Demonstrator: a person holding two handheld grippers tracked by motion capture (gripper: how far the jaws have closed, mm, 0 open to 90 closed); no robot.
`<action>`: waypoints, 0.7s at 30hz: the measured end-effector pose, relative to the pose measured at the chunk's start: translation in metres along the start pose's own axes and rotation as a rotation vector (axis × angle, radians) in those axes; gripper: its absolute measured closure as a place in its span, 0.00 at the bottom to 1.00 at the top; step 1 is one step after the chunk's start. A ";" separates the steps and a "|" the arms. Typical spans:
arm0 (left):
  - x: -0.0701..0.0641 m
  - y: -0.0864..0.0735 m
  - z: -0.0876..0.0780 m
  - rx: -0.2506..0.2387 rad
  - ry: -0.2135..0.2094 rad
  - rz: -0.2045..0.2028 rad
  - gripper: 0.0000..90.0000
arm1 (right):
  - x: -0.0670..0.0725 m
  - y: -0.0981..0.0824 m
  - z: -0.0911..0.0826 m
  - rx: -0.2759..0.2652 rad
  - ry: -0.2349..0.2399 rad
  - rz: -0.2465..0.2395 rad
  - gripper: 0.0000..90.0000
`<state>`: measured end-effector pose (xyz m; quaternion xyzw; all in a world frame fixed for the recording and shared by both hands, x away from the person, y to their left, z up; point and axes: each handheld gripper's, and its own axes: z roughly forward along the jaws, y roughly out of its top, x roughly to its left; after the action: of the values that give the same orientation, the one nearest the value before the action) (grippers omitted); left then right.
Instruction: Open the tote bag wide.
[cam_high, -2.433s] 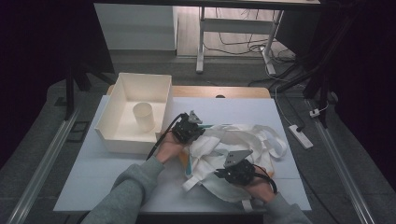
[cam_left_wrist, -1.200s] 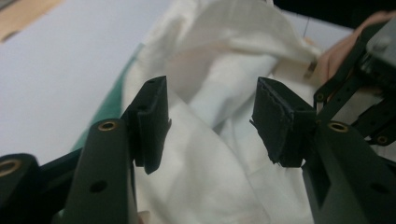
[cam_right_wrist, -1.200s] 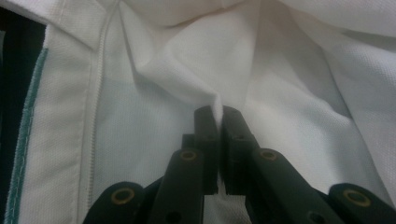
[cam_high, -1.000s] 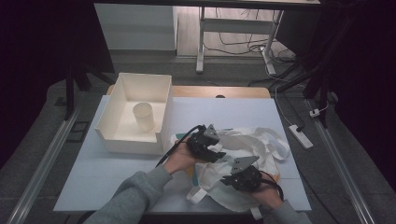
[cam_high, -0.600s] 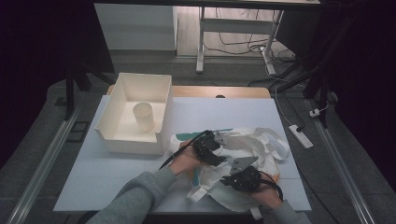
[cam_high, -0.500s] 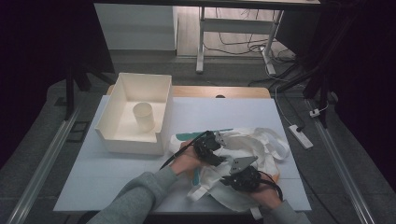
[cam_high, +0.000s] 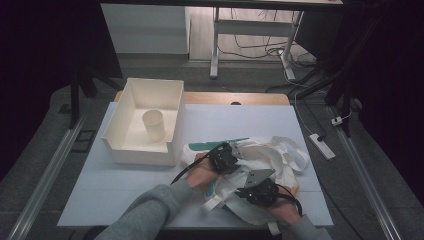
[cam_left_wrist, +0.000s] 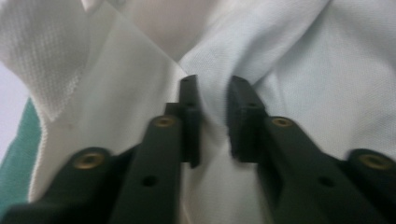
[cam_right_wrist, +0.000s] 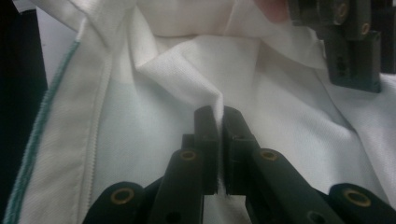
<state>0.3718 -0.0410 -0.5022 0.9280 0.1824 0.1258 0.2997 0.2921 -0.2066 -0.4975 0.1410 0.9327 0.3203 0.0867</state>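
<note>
A white garment (cam_high: 270, 165) lies crumpled on the worktop (cam_high: 125, 185), right of a tray (cam_high: 145, 122). A fold is pinched between the closed jaws of the right hand-held gripper (cam_right_wrist: 218, 122). The left hand-held gripper (cam_left_wrist: 212, 93) is parted slightly around a crease, nothing clamped. If pulled now, that crease could slip free.

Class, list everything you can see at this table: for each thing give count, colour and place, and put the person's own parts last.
Table: one, pale top, centre.
Box: one, cream, open, table's left.
Cup: one, cream, upright inside box.
Cloth bag: one, white with green trim, crumpled on table's right.
Power strip: one, white, floor at right.
Left tongs: black, open over bag fabric.
Right tongs: black, shut on a bag fold.
Sleeves: grey, bottom edge.
</note>
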 end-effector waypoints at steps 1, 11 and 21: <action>0.000 0.000 -0.001 -0.003 0.004 0.003 0.90 | 0.001 0.001 -0.001 -0.002 -0.002 -0.004 0.96; 0.022 -0.005 -0.027 -0.098 0.036 -0.077 0.97 | 0.013 0.014 -0.010 -0.064 0.002 -0.045 0.96; 0.036 -0.009 -0.045 -0.149 0.055 -0.128 0.97 | 0.031 0.030 -0.020 -0.071 0.011 -0.111 0.96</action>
<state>0.3866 0.0041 -0.4679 0.8856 0.2397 0.1449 0.3704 0.2640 -0.1855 -0.4658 0.0839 0.9276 0.3487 0.1045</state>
